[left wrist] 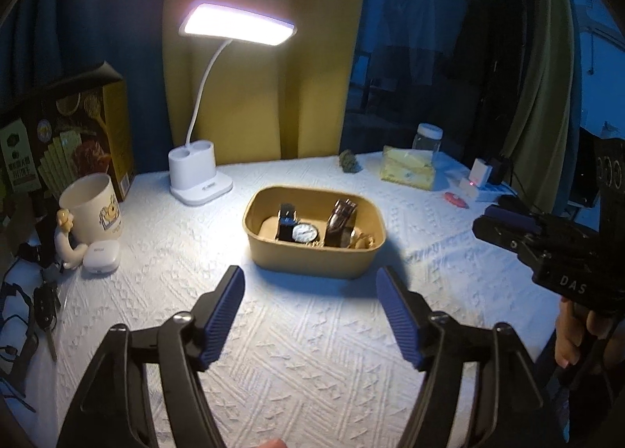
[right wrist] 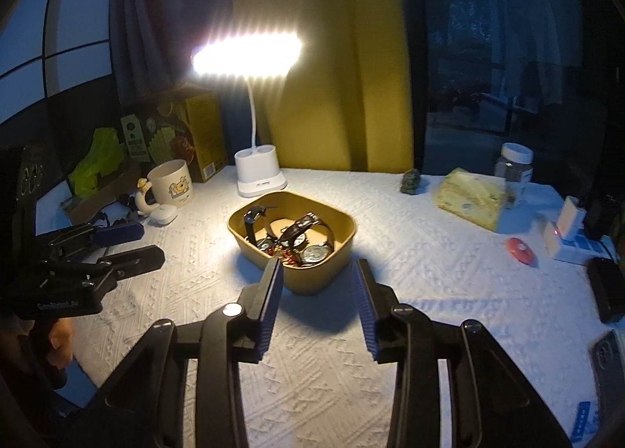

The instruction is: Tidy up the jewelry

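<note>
1 tan tray point(left wrist: 363, 264) held several watches point(left wrist: 304, 232), their count unclear, while the left gripper point(left wrist: 310, 293) and right gripper point(right wrist: 317, 282) gaped wide, empty.

Gold jewelry point(left wrist: 361, 241) under watches point(left wrist: 302, 231), indistinct

We see a table point(left wrist: 312, 350) under a white textured cloth, holding a tan tray point(left wrist: 315, 250), lamp point(left wrist: 200, 181), mug point(left wrist: 93, 209), tissue pack point(left wrist: 408, 171) and jar point(left wrist: 427, 138)

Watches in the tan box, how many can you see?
2 clearly: a black-strap watch with a white dial on the left of the tan box, a brown-strap watch on the right. Others may be hidden in the pile.
</note>
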